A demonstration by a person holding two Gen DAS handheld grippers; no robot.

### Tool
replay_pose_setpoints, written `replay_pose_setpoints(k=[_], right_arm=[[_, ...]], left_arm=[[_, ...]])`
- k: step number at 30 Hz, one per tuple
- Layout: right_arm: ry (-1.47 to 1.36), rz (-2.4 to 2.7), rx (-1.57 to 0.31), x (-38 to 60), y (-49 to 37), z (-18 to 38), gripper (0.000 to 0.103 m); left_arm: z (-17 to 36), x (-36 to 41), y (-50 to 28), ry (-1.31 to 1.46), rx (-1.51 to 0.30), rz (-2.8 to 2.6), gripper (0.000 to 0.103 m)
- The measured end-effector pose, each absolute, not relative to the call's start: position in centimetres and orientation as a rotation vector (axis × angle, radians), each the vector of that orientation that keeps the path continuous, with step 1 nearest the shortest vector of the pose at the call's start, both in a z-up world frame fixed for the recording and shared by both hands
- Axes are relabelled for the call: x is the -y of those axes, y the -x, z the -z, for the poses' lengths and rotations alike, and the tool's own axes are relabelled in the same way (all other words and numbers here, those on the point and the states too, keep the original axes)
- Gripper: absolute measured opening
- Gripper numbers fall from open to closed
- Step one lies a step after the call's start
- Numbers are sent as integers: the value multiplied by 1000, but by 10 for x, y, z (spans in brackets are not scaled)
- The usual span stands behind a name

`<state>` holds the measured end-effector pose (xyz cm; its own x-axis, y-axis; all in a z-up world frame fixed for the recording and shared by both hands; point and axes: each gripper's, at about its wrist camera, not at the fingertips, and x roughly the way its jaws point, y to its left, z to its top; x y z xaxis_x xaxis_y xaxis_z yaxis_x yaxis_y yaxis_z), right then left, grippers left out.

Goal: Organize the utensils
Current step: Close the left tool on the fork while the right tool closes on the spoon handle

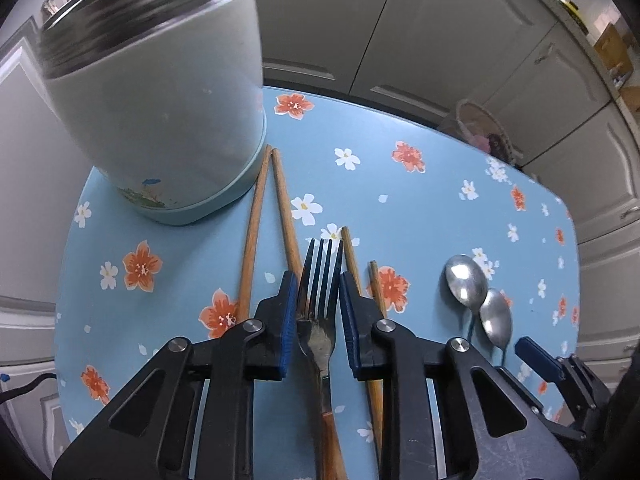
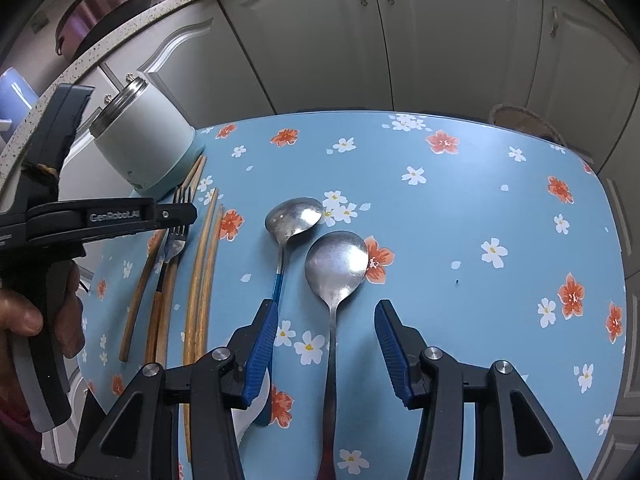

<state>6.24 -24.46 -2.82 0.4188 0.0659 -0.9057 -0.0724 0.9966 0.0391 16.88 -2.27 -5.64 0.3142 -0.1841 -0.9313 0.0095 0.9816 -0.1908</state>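
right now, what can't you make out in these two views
- Inside of the container: both views show only its wall and threaded rim, so its contents are unknown.
- Fork handle end: left wrist view, cut off by the bottom edge between the left gripper fingers.
- Large spoon handle end: right wrist view, runs under the right gripper and out of frame.
- Chopsticks: near ends hidden by the gripper body.

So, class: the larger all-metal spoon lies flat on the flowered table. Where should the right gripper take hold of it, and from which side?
Grip the larger spoon on its thin handle, just below the bowl, coming from above. It lies flat on the table with the handle running between the right gripper's open jaws, so the pads can close across its narrow width. The wide, rounded bowl would probably slip.
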Motion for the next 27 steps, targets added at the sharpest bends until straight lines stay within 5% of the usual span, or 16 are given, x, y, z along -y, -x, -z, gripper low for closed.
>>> replay_pose_setpoints(k=[17,19,24,27], right_arm=[[41,-72,-1123,239,-73,37,48],[62,-59,-1129,238,-78,39,48],[100,-56,-1136,236,-89,42,48],[142,-54,-1134,232,-91,43,36]], left_arm=[[27,2,-145,227,-1212,185,17],[28,5,-145,224,-1213,183,5],[23,1,-146,234,-1200,177,5],[26,0,-147,237,-1209,175,5]])
